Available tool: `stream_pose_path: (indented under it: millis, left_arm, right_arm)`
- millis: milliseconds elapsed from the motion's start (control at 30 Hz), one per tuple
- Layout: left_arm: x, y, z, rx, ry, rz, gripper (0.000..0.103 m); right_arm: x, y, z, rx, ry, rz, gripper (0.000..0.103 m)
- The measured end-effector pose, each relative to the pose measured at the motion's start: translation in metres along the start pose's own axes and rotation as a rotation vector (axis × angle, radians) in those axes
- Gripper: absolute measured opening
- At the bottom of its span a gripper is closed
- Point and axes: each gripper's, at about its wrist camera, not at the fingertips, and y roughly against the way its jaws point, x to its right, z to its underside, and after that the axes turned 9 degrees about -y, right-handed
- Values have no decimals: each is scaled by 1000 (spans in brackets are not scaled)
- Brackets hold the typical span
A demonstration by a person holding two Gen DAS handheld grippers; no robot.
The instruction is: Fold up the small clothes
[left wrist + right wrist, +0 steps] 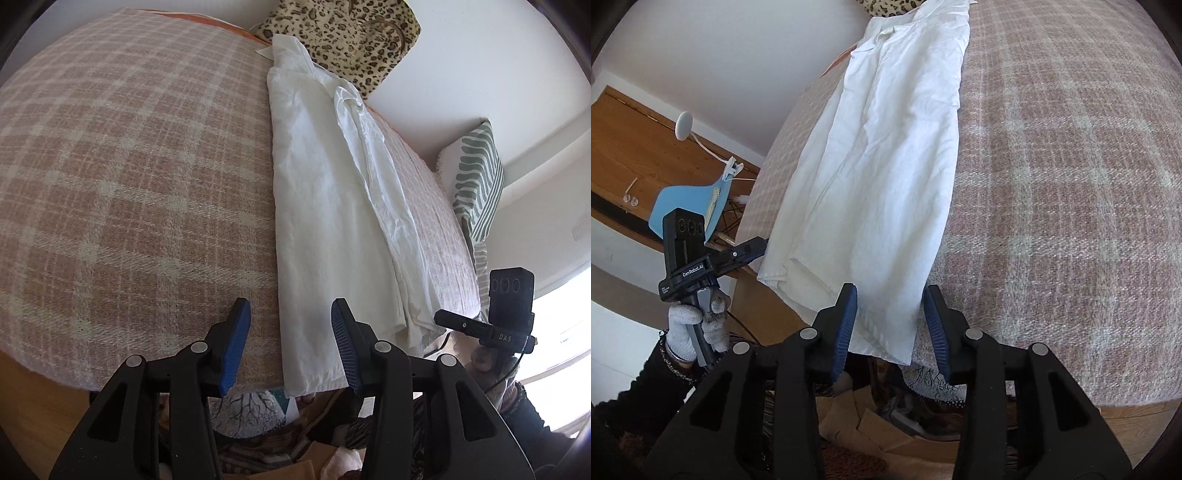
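White shirt (325, 206) folded lengthwise on bed (129, 184), long axis running straight away from both grippers. Near hem between spread fingers of right gripper (890, 332); left gripper (290, 343) likewise agape, empty, straddling hem's left edge.

shirt (325, 206) lies on the blanket (129, 192) (cushion (343, 33) behind it).
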Motion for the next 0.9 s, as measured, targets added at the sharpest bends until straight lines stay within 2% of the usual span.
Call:
stream_pose_path:
  millis: [100, 233, 333, 400, 433, 500, 533, 567, 700, 900]
  left_arm:
    - [-8, 1, 7, 2, 62, 86, 44]
    - [4, 0, 9, -21, 20, 114, 39]
    - [16, -3, 11, -28, -44, 87, 25]
    - [18, -5, 9, -28, -47, 98, 17]
    - [17, -5, 8, -26, -36, 107, 15]
    - [16, -5, 6, -22, -27, 117, 10]
    - [16, -5, 6, -18, -27, 122, 9]
    - [17, -4, 6, -13, -29, 125, 8]
    - [17, 3, 3, 14, -14, 167, 6]
    - [14, 11, -5, 49, 25, 236, 5]
  right_arm:
    - [6, 0, 3, 15, -16, -56, 40]
    - [18, 2, 5, 8, -39, -139, 40]
    - [15, -1, 6, -9, -23, -154, 40]
    - [5, -7, 6, -7, 7, -135, 36]
    - [3, -10, 6, -16, 13, -131, 30]
    - [3, -12, 6, -24, 9, -136, 25]
    - [2, -14, 6, -29, 7, -129, 17]
    - [2, -16, 6, -28, 8, -123, 15]
    - [2, -14, 7, -20, -3, -150, 11]
    - [10, -3, 2, 6, -49, -248, 9]
